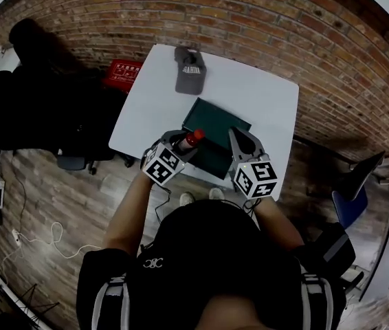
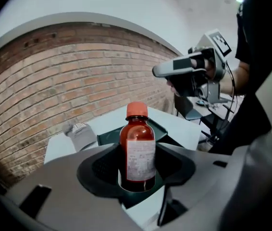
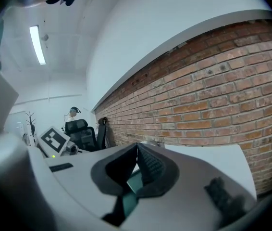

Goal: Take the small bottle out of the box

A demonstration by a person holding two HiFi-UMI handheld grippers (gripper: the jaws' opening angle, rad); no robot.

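Pinching the small bottle [image 2: 137, 146] upright, left gripper [image 2: 136, 171] holds it over the near-left corner of the box [image 1: 214, 126]. Right gripper [image 3: 137, 150] jaws pressed together, empty.

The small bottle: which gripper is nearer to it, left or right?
Left. The left gripper is shut on the small bottle, which stands upright between its jaws. The right gripper is apart from it, jaws together on nothing.
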